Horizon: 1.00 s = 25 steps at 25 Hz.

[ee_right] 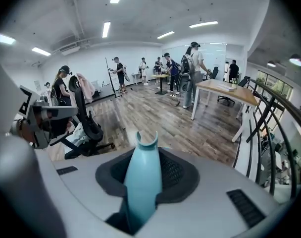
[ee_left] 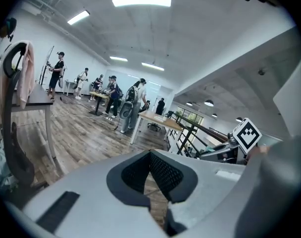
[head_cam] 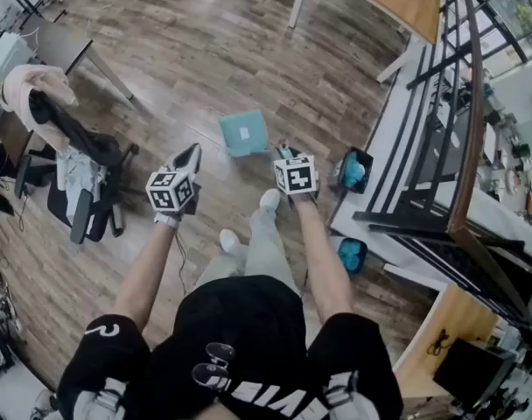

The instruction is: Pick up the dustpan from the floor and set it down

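While its handle [ee_right: 141, 182] is clamped between the jaws of the right gripper [head_cam: 286, 153], the teal dustpan [head_cam: 244, 133] is held up over the wooden floor [head_cam: 187, 51], ahead of the person's shoes [head_cam: 269, 199]. The pan points away from the person. The forked end of the handle stands out past the jaw tips. The left gripper [head_cam: 190, 157] is just beside the dustpan, apart from it, with its jaws brought together at the tips and nothing between them. An office chair [head_cam: 82, 191] draped with clothes stands at the left, and a black railing [head_cam: 441, 103] runs at the right.
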Tool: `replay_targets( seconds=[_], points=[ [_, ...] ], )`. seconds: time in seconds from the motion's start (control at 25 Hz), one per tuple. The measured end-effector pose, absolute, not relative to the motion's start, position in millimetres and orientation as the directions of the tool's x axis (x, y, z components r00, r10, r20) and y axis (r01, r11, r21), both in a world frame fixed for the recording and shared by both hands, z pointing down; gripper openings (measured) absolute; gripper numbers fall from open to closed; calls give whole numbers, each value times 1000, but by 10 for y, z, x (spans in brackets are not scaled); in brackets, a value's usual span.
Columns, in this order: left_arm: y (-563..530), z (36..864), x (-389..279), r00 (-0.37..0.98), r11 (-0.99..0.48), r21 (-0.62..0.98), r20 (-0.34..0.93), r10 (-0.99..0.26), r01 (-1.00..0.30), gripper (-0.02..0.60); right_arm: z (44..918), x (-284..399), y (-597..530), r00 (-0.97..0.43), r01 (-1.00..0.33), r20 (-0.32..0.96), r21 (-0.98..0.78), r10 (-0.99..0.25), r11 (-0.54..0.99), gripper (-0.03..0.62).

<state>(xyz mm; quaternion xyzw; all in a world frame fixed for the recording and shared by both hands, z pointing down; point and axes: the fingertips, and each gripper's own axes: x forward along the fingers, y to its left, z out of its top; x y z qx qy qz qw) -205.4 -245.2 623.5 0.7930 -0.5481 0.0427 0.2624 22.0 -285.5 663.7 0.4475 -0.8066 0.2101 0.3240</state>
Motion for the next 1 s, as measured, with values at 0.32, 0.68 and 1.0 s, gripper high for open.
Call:
replay_targets(
  seconds=[0.32,0.68,1.0],
  points=[
    [-2736,5712,-2082,400,-298,331,303,-865,-895,-2,5783,348,-3114,-391,-870,638,-23,-663,492,83],
    [-3024,5429,-2097,399,-320,284,289,-870,-904,-2,5361,551,-3352,-393,-887,576,-32,-717,461,83],
    [-3308,5363,-1935,405,-330,276,285,-869,-903,-2,5280,766,-3636,-383,-894,562,-27,-733,447,84]
  ],
)
